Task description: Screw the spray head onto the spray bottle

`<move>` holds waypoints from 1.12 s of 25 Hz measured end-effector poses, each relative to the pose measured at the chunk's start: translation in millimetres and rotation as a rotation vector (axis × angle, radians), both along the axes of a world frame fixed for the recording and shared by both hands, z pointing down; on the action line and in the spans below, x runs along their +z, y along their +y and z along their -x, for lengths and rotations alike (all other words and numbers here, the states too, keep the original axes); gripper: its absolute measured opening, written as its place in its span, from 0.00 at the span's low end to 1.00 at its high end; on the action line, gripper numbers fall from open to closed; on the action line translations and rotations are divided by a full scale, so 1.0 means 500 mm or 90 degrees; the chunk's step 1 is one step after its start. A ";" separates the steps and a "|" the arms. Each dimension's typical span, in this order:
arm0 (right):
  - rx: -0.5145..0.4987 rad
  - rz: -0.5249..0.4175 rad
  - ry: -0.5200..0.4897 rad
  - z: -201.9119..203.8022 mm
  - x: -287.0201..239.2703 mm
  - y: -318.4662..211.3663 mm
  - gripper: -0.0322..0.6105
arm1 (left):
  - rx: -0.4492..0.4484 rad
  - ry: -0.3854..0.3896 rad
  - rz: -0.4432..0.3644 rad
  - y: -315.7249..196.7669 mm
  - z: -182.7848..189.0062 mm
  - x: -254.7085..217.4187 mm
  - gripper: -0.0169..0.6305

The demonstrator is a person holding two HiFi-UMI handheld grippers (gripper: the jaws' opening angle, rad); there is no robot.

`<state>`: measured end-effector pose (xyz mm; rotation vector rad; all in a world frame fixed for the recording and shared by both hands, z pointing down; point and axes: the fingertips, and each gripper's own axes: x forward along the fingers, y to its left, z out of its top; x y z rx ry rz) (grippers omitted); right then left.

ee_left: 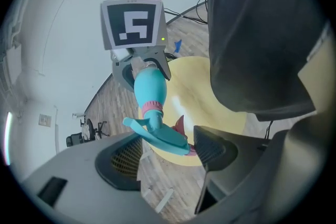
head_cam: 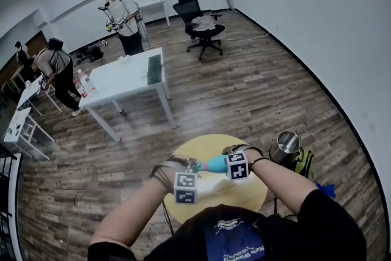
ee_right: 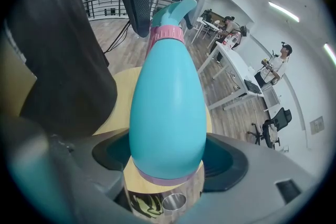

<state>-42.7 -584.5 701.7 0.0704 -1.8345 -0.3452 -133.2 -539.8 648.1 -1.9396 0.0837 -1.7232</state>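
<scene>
A teal spray bottle [head_cam: 215, 163] hangs over the round yellow table [head_cam: 247, 195] between my two grippers. My right gripper [ee_right: 168, 165] is shut on the bottle's wide body [ee_right: 168, 107]. A pink collar [ee_right: 167, 34] joins the neck to the teal spray head [ee_right: 176, 12]. In the left gripper view the spray head [ee_left: 163, 136] lies between the wide jaws of my left gripper [ee_left: 168, 157]. It sits close to the right pad [ee_left: 210, 150] and a gap shows at the left pad [ee_left: 123, 162]. The jaws stand open around it.
A steel cup [head_cam: 287, 143] and a green bag [head_cam: 303, 162] stand right of the yellow table. Further back are a white table [head_cam: 122, 79], an office chair [head_cam: 198, 21] and two people at the far left, on a wood floor.
</scene>
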 end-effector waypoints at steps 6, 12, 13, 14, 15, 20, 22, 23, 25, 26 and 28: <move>0.011 0.019 -0.028 0.004 -0.002 0.008 0.71 | -0.083 0.136 0.038 -0.006 -0.007 -0.033 0.54; 0.028 0.027 -0.048 -0.002 0.002 0.010 0.71 | -0.192 0.297 0.042 -0.027 0.011 -0.077 0.55; 0.033 0.027 -0.052 -0.004 0.002 0.010 0.71 | -0.218 0.339 0.047 -0.029 0.016 -0.087 0.55; 0.039 0.028 -0.059 -0.008 0.001 0.009 0.71 | -0.245 0.386 0.054 -0.032 0.021 -0.097 0.55; 0.046 0.031 -0.069 -0.011 -0.003 0.008 0.71 | -0.271 0.436 0.061 -0.034 0.026 -0.108 0.55; 0.115 0.061 -0.179 -0.011 -0.033 -0.008 0.71 | -0.413 0.717 0.133 -0.047 0.081 -0.153 0.53; 0.149 0.076 -0.247 -0.006 -0.054 -0.017 0.71 | -0.478 0.837 0.178 -0.051 0.110 -0.170 0.50; 0.166 0.085 -0.285 -0.001 -0.068 -0.021 0.71 | -0.505 0.892 0.195 -0.053 0.126 -0.176 0.48; 0.202 0.107 -0.371 0.009 -0.100 -0.030 0.71 | -0.547 0.981 0.215 -0.056 0.160 -0.181 0.47; 0.221 0.120 -0.420 0.013 -0.117 -0.036 0.71 | -0.561 1.008 0.219 -0.056 0.173 -0.182 0.46; 0.262 0.150 -0.523 0.016 -0.155 -0.051 0.71 | -0.577 1.030 0.218 -0.057 0.190 -0.180 0.46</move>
